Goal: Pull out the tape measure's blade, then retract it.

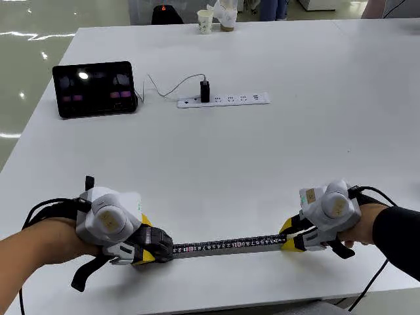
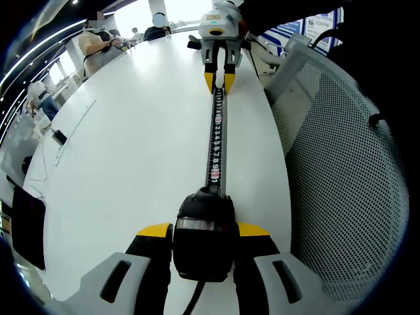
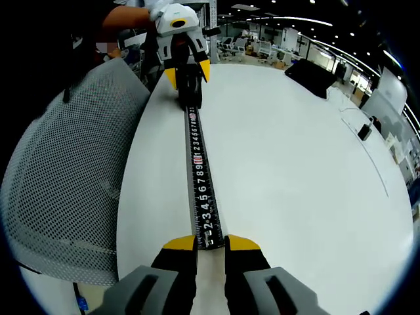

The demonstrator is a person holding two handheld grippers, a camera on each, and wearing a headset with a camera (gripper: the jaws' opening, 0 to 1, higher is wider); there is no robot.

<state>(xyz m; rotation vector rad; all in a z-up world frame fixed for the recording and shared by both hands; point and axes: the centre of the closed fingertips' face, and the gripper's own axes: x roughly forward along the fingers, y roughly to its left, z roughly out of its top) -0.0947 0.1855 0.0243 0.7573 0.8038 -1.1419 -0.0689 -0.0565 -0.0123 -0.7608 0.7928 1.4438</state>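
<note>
left gripper clamped on black tape measure case, jaws tight on both sides. right gripper closed on free end of blade, edges pinched btwn the yellow tips. Blade is out, flat on tabletop, straight run from case to right gripper, numbers up. Tape lies well in front of power strip, on the person's side, roughly parallel to it: case front-left of strip, blade end front-right. Black charger plugged in near strip's left end, white cable running left. Tablet left of strip. Paper cup far behind strip.
</note>
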